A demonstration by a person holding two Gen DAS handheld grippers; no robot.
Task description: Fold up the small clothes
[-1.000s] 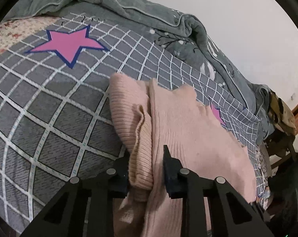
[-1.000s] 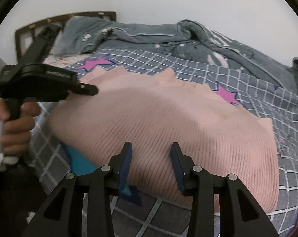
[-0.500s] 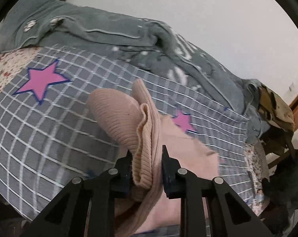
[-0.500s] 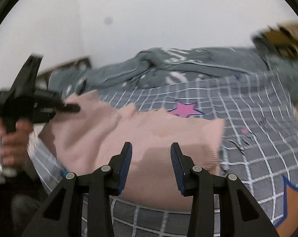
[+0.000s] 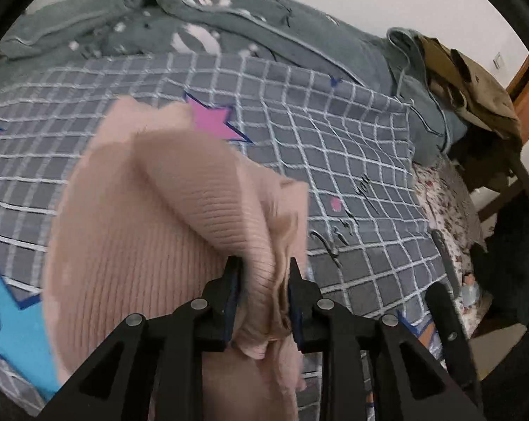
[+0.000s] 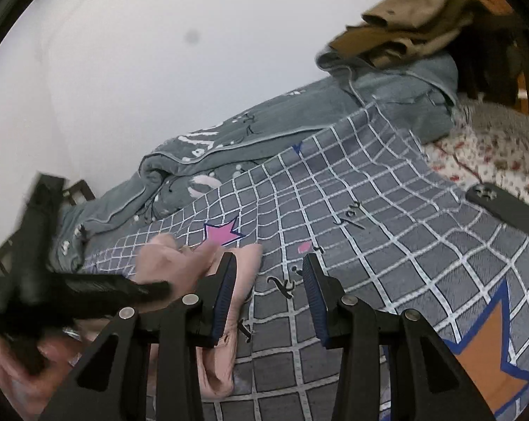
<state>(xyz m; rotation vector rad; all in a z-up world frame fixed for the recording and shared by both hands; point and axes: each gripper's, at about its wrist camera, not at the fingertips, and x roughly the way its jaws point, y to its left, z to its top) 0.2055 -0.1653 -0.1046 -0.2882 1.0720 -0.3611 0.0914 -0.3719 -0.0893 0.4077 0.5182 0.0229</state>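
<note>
Carrying a bunched edge of the pink knit sweater between its jaws, my left hand-held gripper is clamped on several ribbed layers, and in the left wrist view the cloth now doubles over itself on the checked bedspread; a second ago the same pinch sat at the sweater's left side with the garment spread wide, so I judge the first fold is being swept across toward the right. The pink star peeks out just beyond the folded edge, and the grey quilt lies bunched along the wall. In the right wrist view my right hand-held gripper stands apart and holds nothing; earlier it hovered over the flat sweater, and now it has swung off to face bare bedspread, with the sweater gathered at its left finger and the left tool blurred in motion beside it. A dark phone lies farther right. I reckon the fold is roughly half laid and needs setting down and smoothing.
</note>
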